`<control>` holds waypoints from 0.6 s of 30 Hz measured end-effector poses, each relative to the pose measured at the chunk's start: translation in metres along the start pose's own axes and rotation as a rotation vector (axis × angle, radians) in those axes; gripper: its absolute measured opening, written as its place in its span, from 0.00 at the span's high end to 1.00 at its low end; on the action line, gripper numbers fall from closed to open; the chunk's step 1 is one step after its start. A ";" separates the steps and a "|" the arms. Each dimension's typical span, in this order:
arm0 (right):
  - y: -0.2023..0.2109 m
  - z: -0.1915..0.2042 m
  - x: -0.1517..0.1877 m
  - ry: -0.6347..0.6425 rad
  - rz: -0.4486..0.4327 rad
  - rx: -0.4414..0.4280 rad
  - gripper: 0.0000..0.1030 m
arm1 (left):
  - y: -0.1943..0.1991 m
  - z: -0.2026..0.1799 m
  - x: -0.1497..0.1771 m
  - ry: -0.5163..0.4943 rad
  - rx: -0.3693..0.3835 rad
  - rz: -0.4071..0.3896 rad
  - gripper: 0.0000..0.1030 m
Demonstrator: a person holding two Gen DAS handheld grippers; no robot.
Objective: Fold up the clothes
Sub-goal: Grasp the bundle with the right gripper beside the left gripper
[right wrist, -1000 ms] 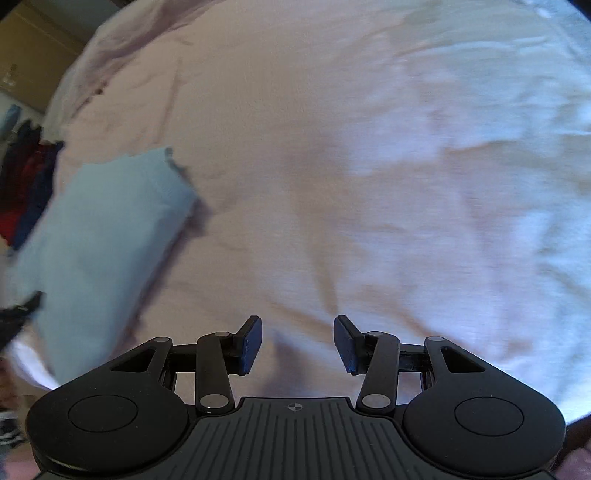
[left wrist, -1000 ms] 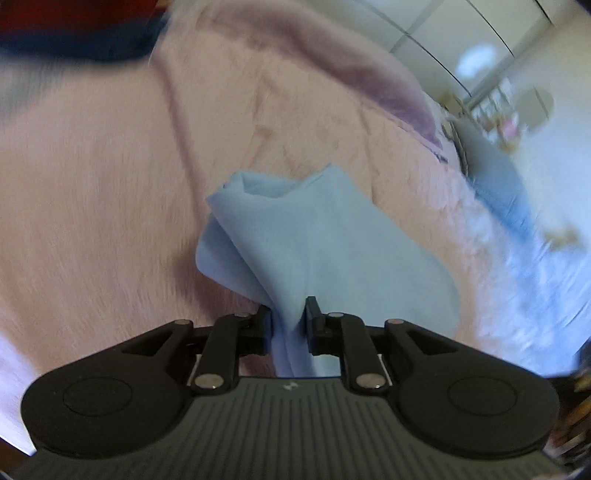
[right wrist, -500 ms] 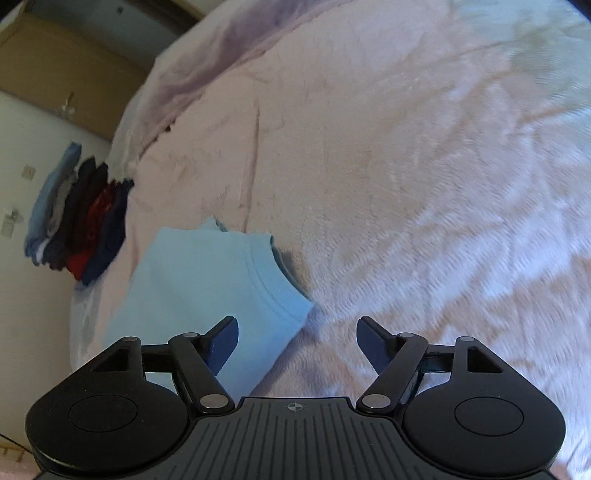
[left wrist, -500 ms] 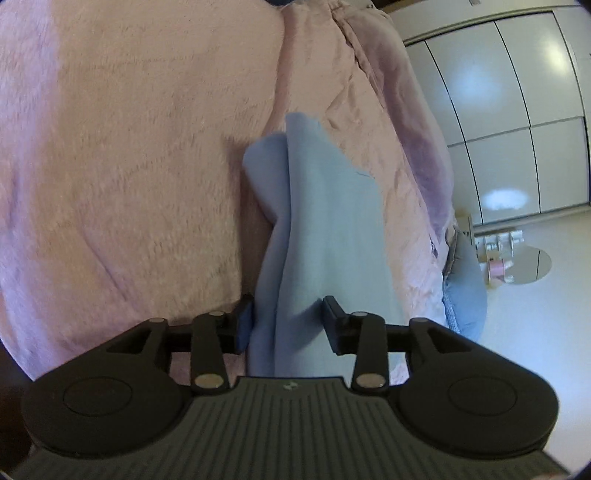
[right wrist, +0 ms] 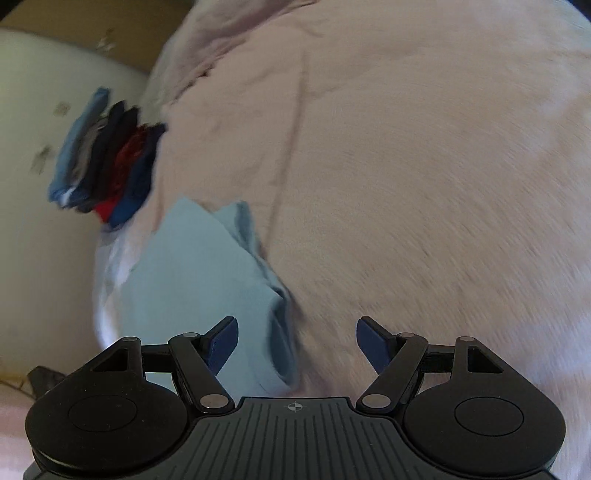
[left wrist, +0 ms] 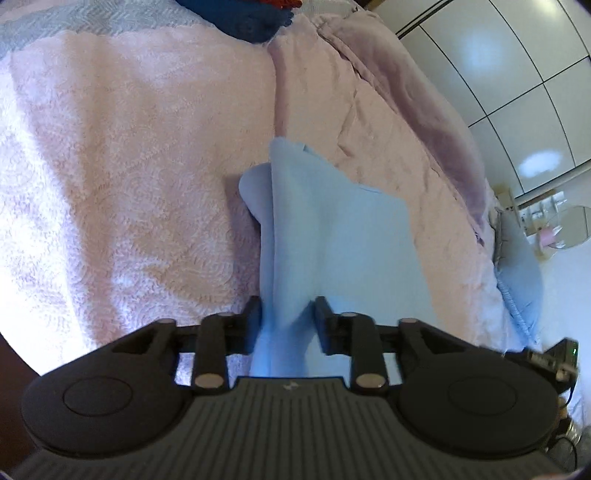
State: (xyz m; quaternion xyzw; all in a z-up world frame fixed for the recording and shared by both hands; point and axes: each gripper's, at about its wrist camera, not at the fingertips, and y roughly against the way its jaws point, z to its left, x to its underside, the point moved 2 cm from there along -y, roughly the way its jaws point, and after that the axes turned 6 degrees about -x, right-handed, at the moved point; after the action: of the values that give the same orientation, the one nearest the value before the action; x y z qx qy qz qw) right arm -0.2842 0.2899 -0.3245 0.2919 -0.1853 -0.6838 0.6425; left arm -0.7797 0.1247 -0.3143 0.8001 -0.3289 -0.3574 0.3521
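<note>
The left claw (left wrist: 287,321) has its fingers partly closed, with a bunched edge of the light blue shirt (left wrist: 332,236) between them; the left pad presses the cloth, while the right pad sits at the cloth's edge, so a firm pinch cannot be told for sure. From the claw the shirt runs straight ahead and a little to the right, folded, lying on the pink blanket (left wrist: 129,166). A rounded fold sticks out ahead-left of the claw. Far ahead, at the top edge, lies a pile of dark blue and red clothes (left wrist: 251,18). To the far right are white cupboard doors (left wrist: 517,74).

The right claw (right wrist: 297,338) is spread wide and holds nothing. It hovers over the blanket (right wrist: 424,166), with the shirt (right wrist: 195,273) ahead-left of it; the shirt's near corner lies between the fingers, closer to the left one, and touches neither. Farther ahead-left stands the stack of folded clothes (right wrist: 107,158). This view is blurred.
</note>
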 end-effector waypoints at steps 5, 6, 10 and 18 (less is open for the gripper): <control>-0.034 0.003 -0.023 0.097 0.065 -0.126 0.25 | -0.001 0.016 -0.004 0.115 -0.026 -0.040 0.56; -0.042 0.000 -0.024 0.092 0.088 -0.136 0.25 | -0.003 0.017 -0.005 0.133 -0.020 -0.043 0.56; -0.072 -0.008 -0.026 0.067 0.162 -0.180 0.25 | -0.013 0.008 -0.003 0.136 0.031 -0.029 0.61; -0.114 -0.015 -0.034 0.005 0.172 -0.293 0.25 | -0.029 0.012 -0.011 0.134 0.078 -0.002 0.68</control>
State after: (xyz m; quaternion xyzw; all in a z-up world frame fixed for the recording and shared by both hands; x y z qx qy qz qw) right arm -0.3623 0.3375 -0.4023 0.1798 -0.1064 -0.6452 0.7349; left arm -0.7874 0.1444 -0.3398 0.8356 -0.3173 -0.2905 0.3415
